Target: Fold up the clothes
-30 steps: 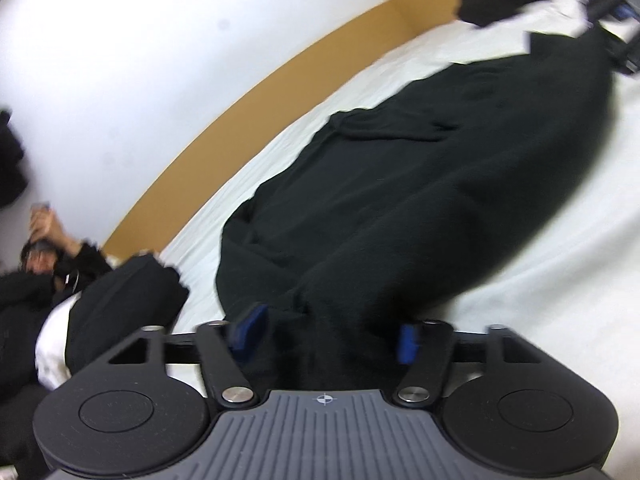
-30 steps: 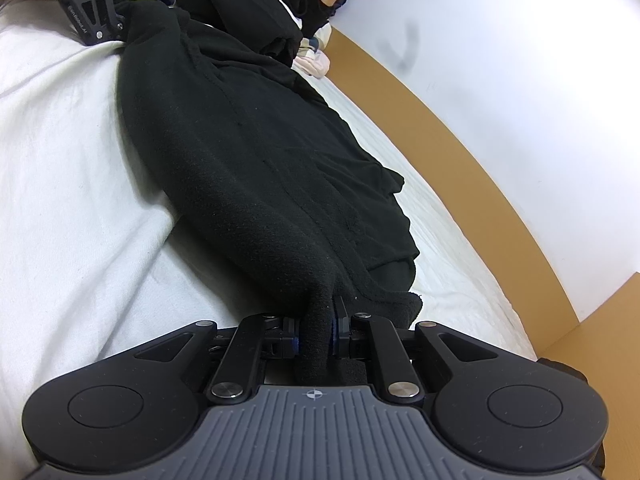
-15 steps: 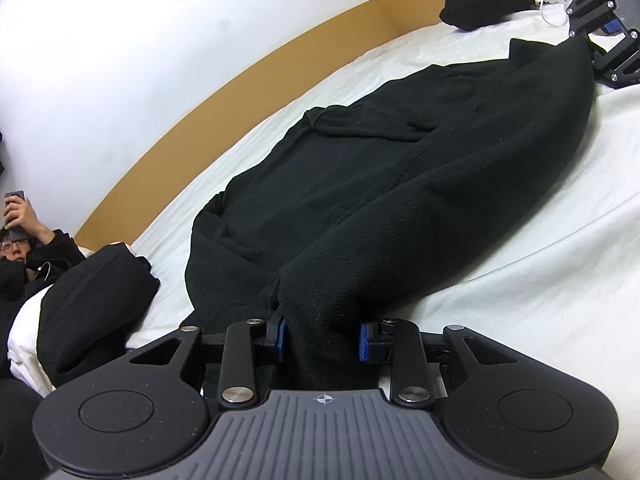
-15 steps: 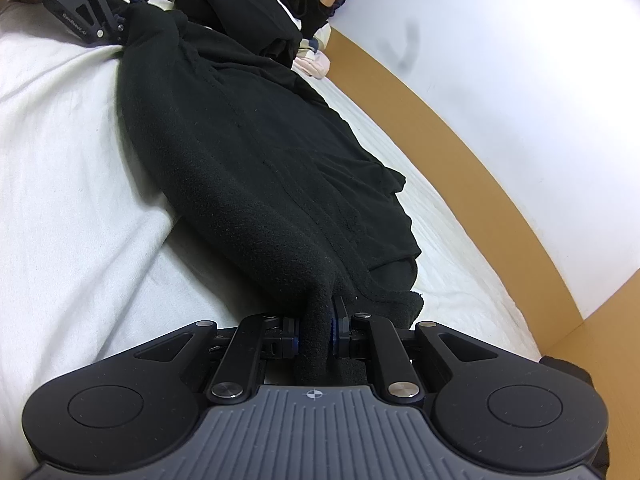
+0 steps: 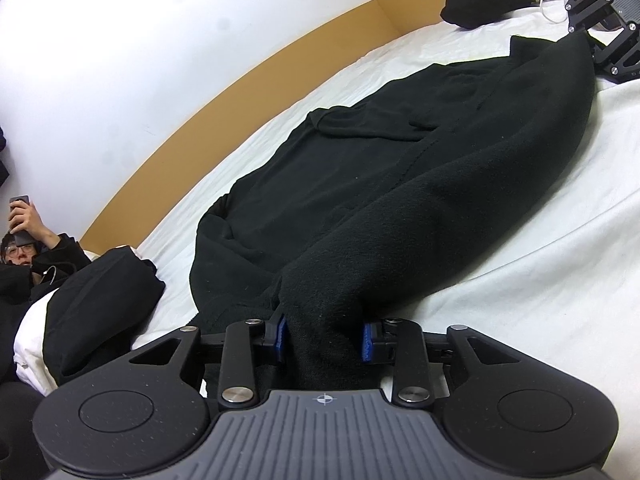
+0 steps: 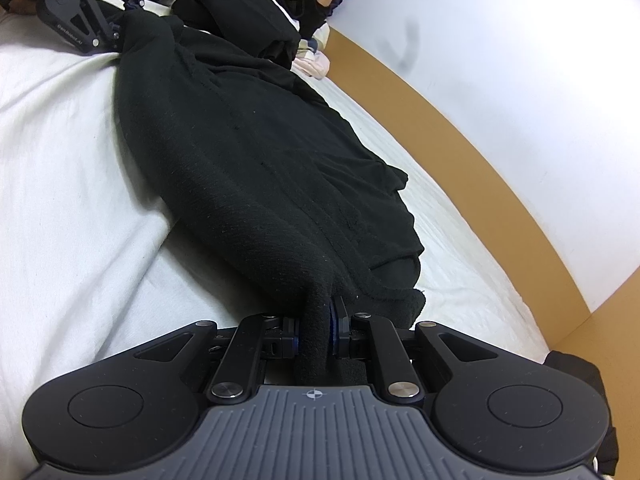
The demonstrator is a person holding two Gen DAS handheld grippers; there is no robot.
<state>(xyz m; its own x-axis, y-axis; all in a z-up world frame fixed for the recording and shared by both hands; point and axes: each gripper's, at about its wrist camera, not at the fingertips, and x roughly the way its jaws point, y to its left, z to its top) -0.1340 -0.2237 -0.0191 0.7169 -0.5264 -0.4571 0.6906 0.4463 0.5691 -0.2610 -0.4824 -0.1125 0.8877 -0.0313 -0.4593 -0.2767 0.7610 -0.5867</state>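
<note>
Two grippers share one black fleece garment stretched along the white bed sheet. Left gripper has a thick bunch of fleece between its blue pads, jaws easing apart, fabric pressed on both sides. Right gripper is clamped tight on the opposite end, a narrow fold pinched between its fingers.

We see a white bedsheet spread wide, faintly creased; behind it runs a tan wooden bed surround, curving in the lens; above stands a plain white wall, evenly lit.
</note>
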